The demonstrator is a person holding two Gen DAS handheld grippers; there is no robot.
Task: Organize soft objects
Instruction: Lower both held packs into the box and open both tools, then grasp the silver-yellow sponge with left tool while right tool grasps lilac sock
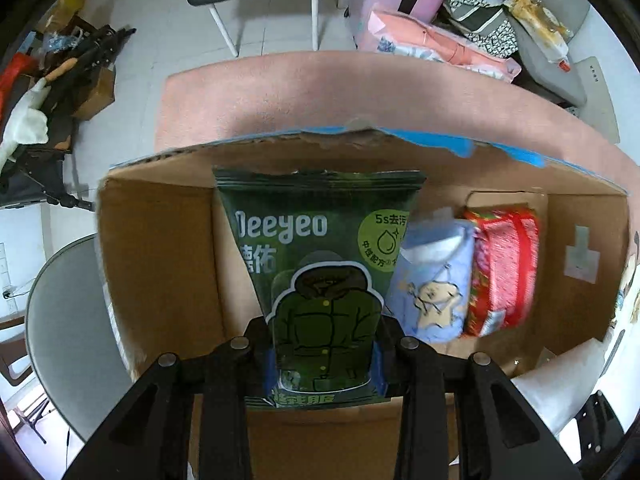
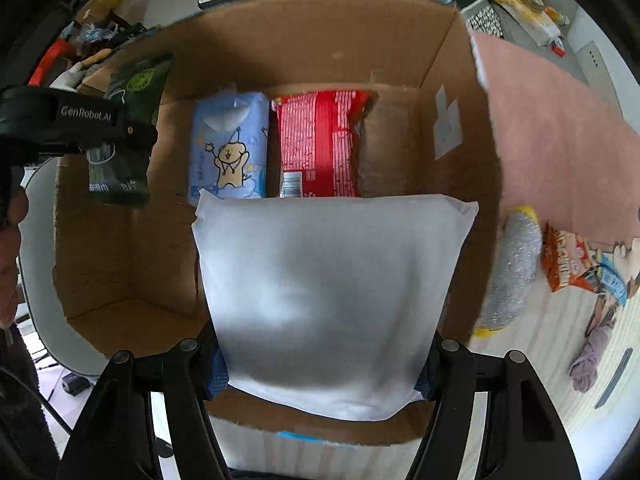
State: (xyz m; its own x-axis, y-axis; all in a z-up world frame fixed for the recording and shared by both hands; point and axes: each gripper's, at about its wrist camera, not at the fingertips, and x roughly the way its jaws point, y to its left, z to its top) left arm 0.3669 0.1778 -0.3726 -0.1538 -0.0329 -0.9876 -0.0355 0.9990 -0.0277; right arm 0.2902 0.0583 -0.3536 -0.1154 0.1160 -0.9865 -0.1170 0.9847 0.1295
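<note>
Clamping the green packet [image 1: 320,280] and white pillow [image 2: 332,300], left tongs [image 1: 324,364] and right tongs [image 2: 320,376] risk colliding above the cardboard box [image 2: 280,40], center frame.

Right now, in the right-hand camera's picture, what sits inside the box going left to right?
Green pack held by the left tool → blue pack with a bear drawing → red pack. The white pillow lies in front, overlapping them.

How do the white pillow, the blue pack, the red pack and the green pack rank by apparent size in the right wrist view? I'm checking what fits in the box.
1. White pillow, though nearest the camera.
2-3. Red pack and blue pack: alike.
Green pack: partly hidden, unsure.
</note>
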